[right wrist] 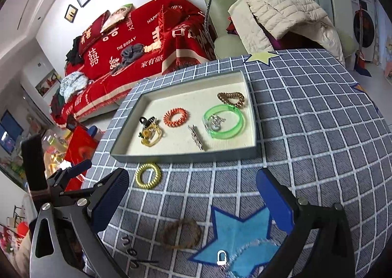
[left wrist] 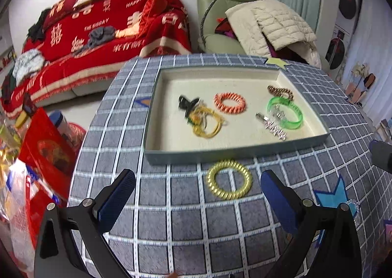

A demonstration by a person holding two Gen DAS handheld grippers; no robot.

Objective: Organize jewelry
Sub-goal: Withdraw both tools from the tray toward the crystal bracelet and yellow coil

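A shallow cream-lined tray [left wrist: 220, 154] [right wrist: 186, 156] sits on the grid-patterned table. It holds an orange coil hair tie [left wrist: 229, 102] [right wrist: 175, 117], a green bangle [left wrist: 287, 112] [right wrist: 224, 122], a brown coil tie [left wrist: 280, 91] [right wrist: 231, 99], a silver clip [left wrist: 273, 127] [right wrist: 196, 140] and a yellow-and-black tangle [left wrist: 199, 118] [right wrist: 149, 133]. A yellow coil tie [left wrist: 229, 182] [right wrist: 148, 175] lies on the cloth just in front of the tray. My left gripper [left wrist: 197, 198] is open right behind it. My right gripper [right wrist: 193, 200] is open above a brown bracelet [right wrist: 181, 232], a clear beaded bracelet [right wrist: 245, 252] and dark hairpins [right wrist: 132, 252].
A blue felt star [right wrist: 241, 236] [left wrist: 333, 194] lies on the cloth near the front edge. The left gripper's body [right wrist: 61, 180] shows at the left of the right wrist view. Red bags [left wrist: 46, 155] stand off the table's left edge; a sofa and armchair stand beyond.
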